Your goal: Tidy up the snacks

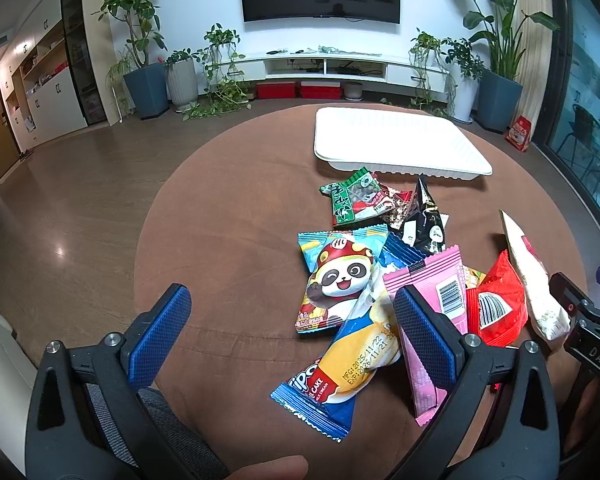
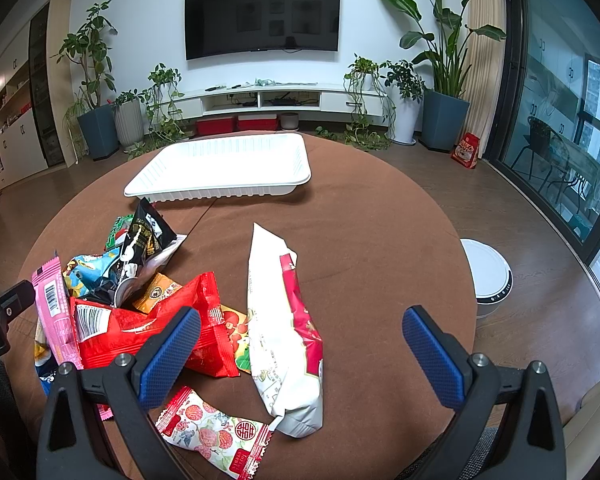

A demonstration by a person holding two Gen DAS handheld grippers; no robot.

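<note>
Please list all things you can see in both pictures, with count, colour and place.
tray: one, white, empty, far side of table
table: one, round, brown cloth
snack packets: a pile, many colours, on the table nearer than the tray
panda packet: one, blue and red, left edge of pile
white packet: one, white and red, right of pile
television: one, black, on wall
potted plants: several, green, beside the white cabinet
left claw: blue pads, open, empty
right claw: blue pads, open, empty

Wall: white, wall-mounted TV [image 2: 262,16] straight ahead
Below TV: floating white console [image 2: 276,100], potted plants [image 2: 444,80] flanking
Floor: brown wood [image 1: 80,184]
Right: dark glass doors [image 2: 560,120]
</note>
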